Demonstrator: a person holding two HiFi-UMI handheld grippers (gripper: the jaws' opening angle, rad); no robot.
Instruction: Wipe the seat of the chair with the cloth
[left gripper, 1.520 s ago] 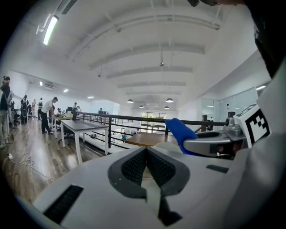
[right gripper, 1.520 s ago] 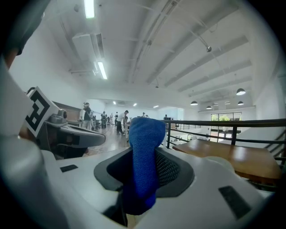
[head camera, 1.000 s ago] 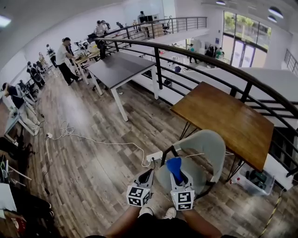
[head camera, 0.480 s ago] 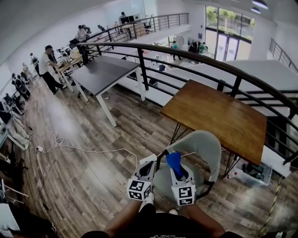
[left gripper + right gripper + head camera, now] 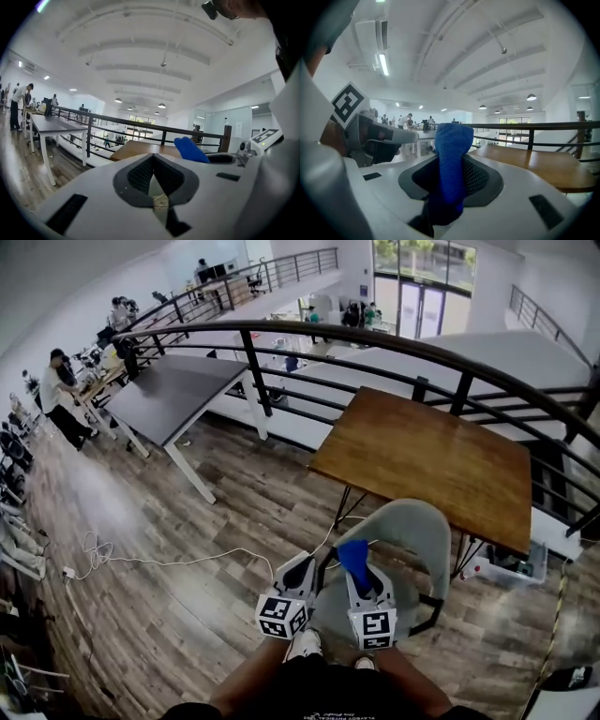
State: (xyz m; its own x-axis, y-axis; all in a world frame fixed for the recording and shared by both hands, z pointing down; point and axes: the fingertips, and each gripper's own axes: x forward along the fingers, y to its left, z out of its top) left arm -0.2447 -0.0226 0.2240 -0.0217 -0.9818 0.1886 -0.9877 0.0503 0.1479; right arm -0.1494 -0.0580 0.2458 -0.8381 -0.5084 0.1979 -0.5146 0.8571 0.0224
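A grey-green shell chair (image 5: 416,536) stands in front of me in the head view, its seat (image 5: 330,604) partly hidden under both grippers. My right gripper (image 5: 361,575) is held over the seat and shut on a blue cloth (image 5: 352,559), which sticks up from its jaws. In the right gripper view the cloth (image 5: 451,159) fills the space between the pads. My left gripper (image 5: 301,567) hovers at the seat's left edge, jaws together and empty. In the left gripper view that gripper (image 5: 153,164) is shut and the blue cloth (image 5: 191,149) shows to its right.
A wooden table (image 5: 422,460) stands just behind the chair, with a black railing (image 5: 375,343) beyond it. A grey table (image 5: 173,390) is at the left, and a white cable (image 5: 169,562) lies on the wood floor. A plastic box (image 5: 511,568) sits under the wooden table. People work far left.
The head view has swung, so the room has slid left in the picture. Both grippers stay over the chair seat, and the right one still holds the cloth.
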